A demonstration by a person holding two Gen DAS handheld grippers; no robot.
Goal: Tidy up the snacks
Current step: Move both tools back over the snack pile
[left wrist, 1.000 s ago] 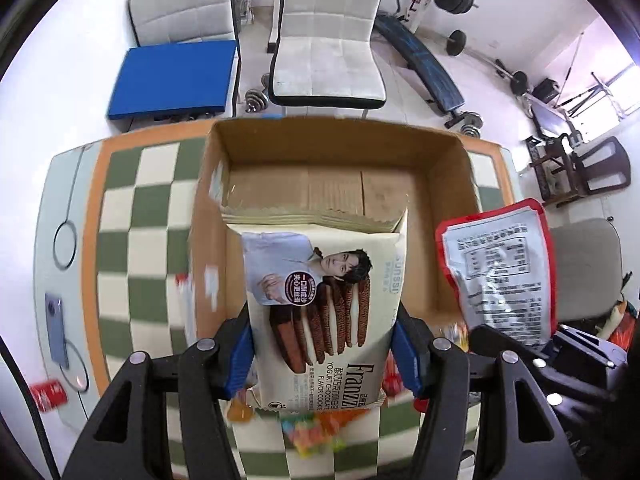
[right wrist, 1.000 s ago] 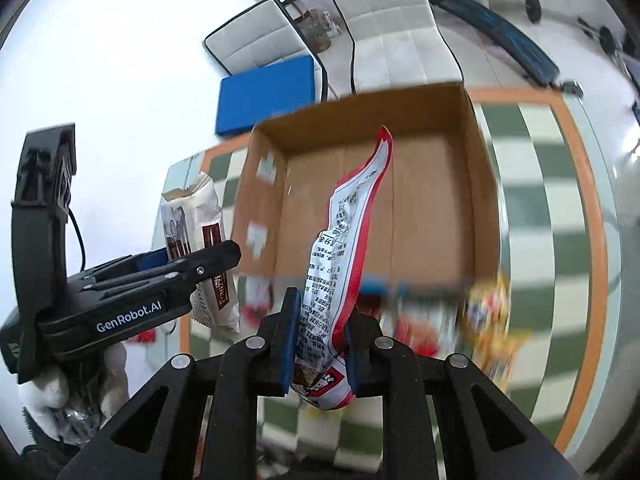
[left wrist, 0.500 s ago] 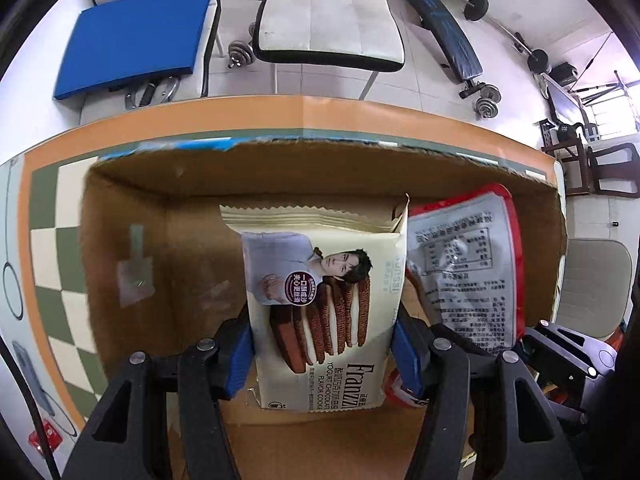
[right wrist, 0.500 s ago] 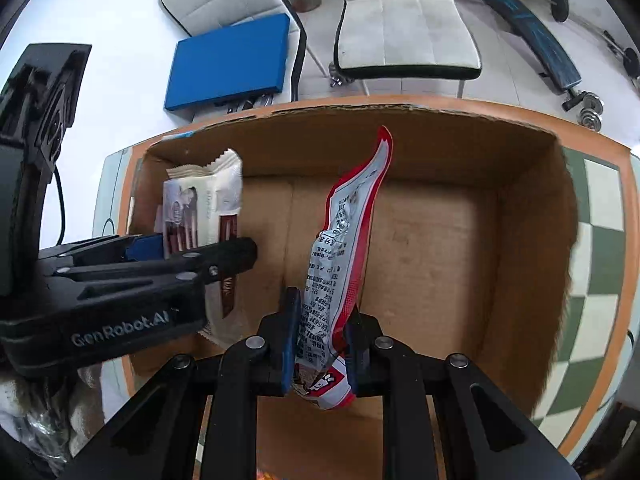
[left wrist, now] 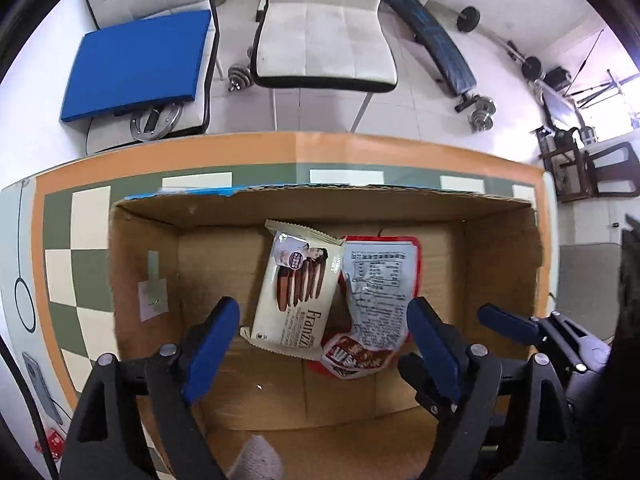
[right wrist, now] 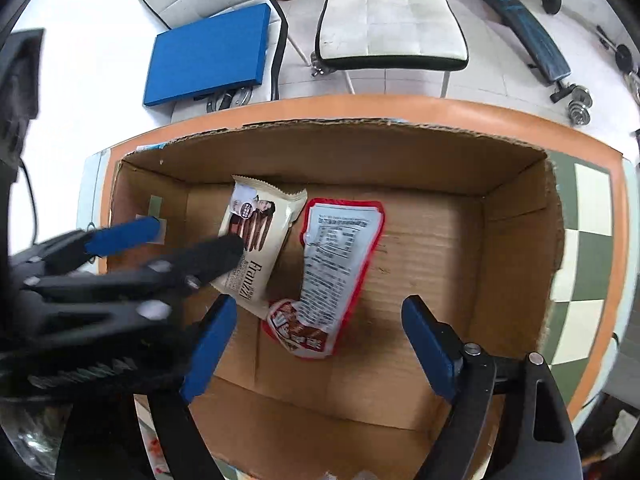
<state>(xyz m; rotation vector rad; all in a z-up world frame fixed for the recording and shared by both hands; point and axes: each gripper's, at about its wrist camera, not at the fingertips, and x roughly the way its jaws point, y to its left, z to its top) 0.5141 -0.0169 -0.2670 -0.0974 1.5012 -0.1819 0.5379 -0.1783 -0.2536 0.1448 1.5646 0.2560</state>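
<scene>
Fingers of left gripper (left wrist: pixel 324 344) & right gripper (right wrist: pixel 316 340) spread wide, holding nothing, over cardboard box (right wrist: pixel 516 240). Cookie pack (left wrist: pixel 298 292) & red snack pouch (left wrist: pixel 376 300) lie flat side by side, touching, on box floor.

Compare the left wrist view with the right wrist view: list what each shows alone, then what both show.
Left wrist only: a phone on the table's left edge.
Right wrist only: the left gripper seen from the side, blurred.
Both: the cardboard box holding the Franzzi cookie pack and the red-edged pouch, both grippers open.
</scene>
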